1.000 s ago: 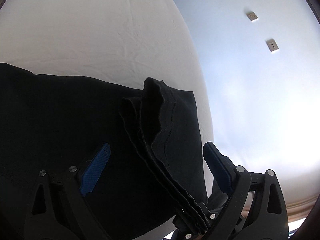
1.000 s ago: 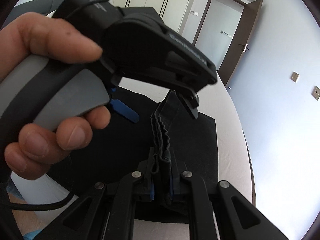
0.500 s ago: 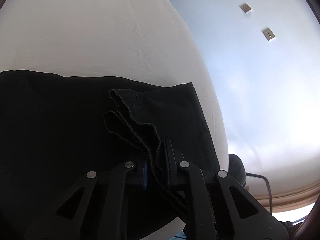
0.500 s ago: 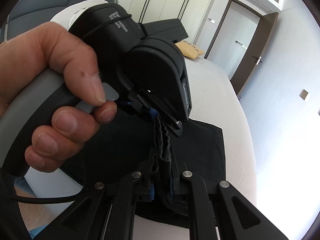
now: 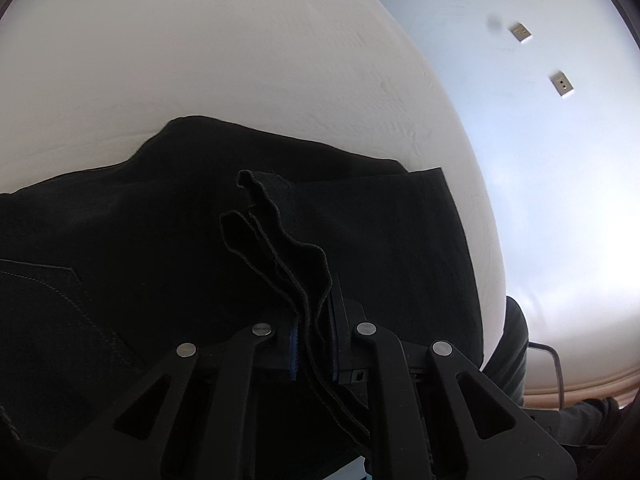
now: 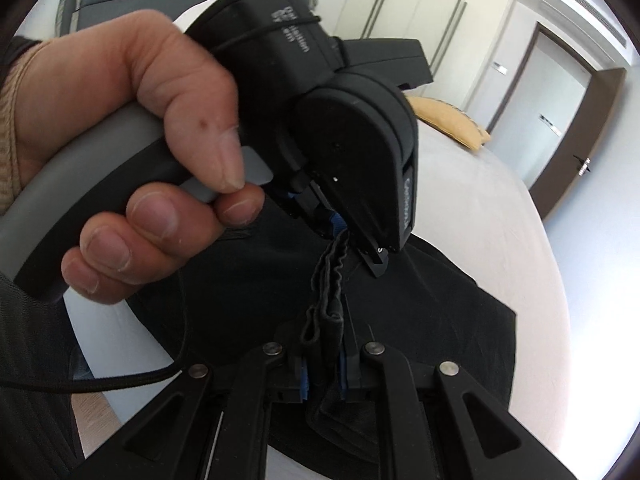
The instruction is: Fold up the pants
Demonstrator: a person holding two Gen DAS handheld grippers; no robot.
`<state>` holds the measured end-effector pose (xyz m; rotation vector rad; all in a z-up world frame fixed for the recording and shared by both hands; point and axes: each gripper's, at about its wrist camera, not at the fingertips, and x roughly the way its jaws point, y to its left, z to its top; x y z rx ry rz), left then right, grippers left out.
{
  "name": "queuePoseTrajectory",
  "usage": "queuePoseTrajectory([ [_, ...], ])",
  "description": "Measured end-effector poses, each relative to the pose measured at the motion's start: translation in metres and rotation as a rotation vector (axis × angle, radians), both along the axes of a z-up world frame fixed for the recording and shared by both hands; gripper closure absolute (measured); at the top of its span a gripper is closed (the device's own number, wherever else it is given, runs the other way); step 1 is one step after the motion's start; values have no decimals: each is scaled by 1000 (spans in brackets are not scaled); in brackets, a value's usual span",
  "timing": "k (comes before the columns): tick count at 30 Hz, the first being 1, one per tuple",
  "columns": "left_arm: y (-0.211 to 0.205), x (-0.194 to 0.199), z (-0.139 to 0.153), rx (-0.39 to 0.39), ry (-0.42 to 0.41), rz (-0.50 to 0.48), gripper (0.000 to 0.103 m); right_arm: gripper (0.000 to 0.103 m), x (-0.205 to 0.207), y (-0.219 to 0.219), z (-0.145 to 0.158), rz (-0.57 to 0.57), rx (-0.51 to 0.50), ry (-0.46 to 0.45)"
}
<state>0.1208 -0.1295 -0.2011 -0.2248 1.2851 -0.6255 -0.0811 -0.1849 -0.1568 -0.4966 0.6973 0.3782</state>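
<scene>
White bed (image 5: 200,60) in a bright bedroom, black pants (image 5: 120,260) spread across it. Left gripper (image 5: 312,344) has just clamped onto the bunched hem, cloth between its pads. Right gripper (image 6: 322,376) pinches the same gathered edge a little further along. I'd say two grips keep the layers together for carrying the fold over. The rest lies ahead, beneath both grippers.

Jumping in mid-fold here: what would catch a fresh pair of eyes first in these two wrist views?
The black pants spread over the white bed dominate. Their bunched edge is clamped in both the left hand-held gripper and the right hand-held gripper. In the right wrist view, a hand squeezing the left tool's trigger fills the upper left, with a yellow pillow beyond.
</scene>
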Motion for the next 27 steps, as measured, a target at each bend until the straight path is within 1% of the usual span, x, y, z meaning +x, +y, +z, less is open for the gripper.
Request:
queuePoseTrajectory([
  [2, 11, 3, -3, 18, 4, -1, 94, 91, 4, 5, -3, 13, 12, 26],
  [3, 9, 7, -3, 25, 6, -1, 94, 91, 5, 8, -5, 19, 14, 34],
  [4, -2, 14, -1, 32, 7, 0, 94, 91, 6, 10, -6, 25, 14, 42],
  [5, 23, 15, -11, 36, 8, -2, 94, 91, 8, 11, -6, 29, 15, 50],
  [6, 38, 16, -18, 41, 9, -3, 94, 91, 9, 12, -7, 34, 15, 56],
  [7, 42, 18, -20, 46, 9, -3, 94, 91, 11, 13, -8, 39, 14, 65],
  [9, 63, 19, -27, 47, 7, -2, 94, 91, 13, 11, -11, 43, 12, 76],
  [18, 100, 28, -37, 62, -5, -3, 94, 91, 19, -5, -31, 62, -21, 117],
  [20, 106, 27, -40, 62, -7, 0, 94, 91, 22, -5, -32, 69, -26, 119],
  [22, 111, 27, -44, 60, -7, 4, 94, 91, 24, 11, -35, 74, -33, 122],
  [24, 97, 23, -46, 60, -10, 4, 94, 91, 28, 12, -32, 72, -34, 134],
  [25, 99, 21, -51, 59, -12, 3, 93, 91, 29, 10, -34, 72, -34, 136],
  [27, 95, 19, -55, 65, -16, 7, 90, 90, 31, 11, -37, 76, -41, 138],
])
